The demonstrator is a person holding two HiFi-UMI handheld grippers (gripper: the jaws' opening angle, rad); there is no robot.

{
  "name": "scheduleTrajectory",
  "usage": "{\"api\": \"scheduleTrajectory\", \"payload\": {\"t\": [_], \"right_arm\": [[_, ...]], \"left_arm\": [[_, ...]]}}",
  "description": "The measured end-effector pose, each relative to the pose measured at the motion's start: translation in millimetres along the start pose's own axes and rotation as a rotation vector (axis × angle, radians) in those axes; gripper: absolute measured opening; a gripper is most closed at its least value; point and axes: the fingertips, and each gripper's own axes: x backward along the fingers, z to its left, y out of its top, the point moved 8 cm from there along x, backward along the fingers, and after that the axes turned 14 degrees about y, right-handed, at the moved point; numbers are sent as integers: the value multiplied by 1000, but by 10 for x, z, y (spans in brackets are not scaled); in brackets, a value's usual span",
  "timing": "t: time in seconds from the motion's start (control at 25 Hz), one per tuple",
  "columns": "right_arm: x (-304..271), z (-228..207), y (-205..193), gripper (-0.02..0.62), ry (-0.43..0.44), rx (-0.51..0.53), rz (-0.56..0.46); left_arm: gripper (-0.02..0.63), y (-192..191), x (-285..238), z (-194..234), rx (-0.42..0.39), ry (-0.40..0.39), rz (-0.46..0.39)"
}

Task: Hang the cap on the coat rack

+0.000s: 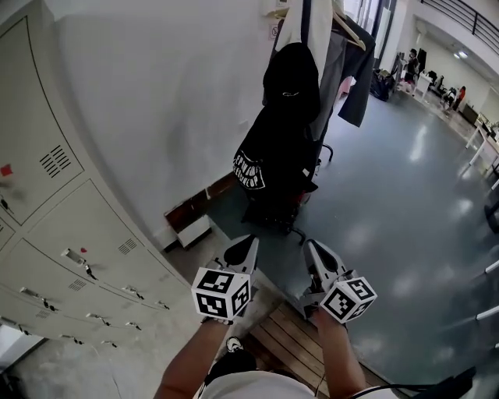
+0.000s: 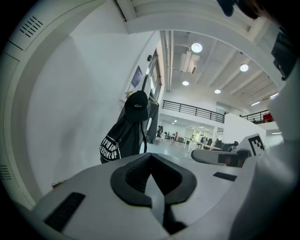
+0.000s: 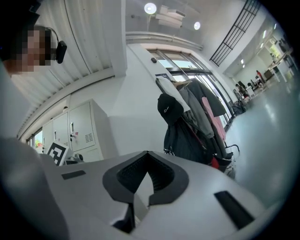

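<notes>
One black cap, hanging on coat rack

Black cloth cap, glossy grey floor, matt metal lockers, wooden slats.

The left gripper and right gripper have pale grey shells and black ribbed jaw pads. Each bears a white cube with black square markers. The person wears a white top.
</notes>
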Motion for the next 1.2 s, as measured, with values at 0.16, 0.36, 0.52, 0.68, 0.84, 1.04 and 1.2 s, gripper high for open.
{"api": "scheduleTrajectory", "payload": {"t": [0.16, 0.36, 0.52, 0.68, 0.84, 1.04, 1.2], "right_arm": [[566, 94, -58, 2, -42, 22, 9], [1139, 142, -102, 2, -90, 26, 39], [1453, 194, -157, 2, -76, 11, 66], [1619, 317, -215, 2, -63, -7, 64], [1556, 426, -183, 2, -52, 36, 60], [1470, 465, -39, 3, -48, 54, 48], [1476, 505, -25, 2, -67, 46, 32]], "left_arm": [[4, -201, 195, -409, 11, -12, 26], [4, -356, 502, -874, 3, -9, 23], [4, -514, 758, -1124, 4, 19, 30], [3, -666, 967, -1244, 15, 39, 50], [3, -657, 1051, -1187, 27, 40, 48], [5, -536, 994, -1112, 31, 26, 39], [4, -509, 967, -1093, 19, 1, 47]]}}
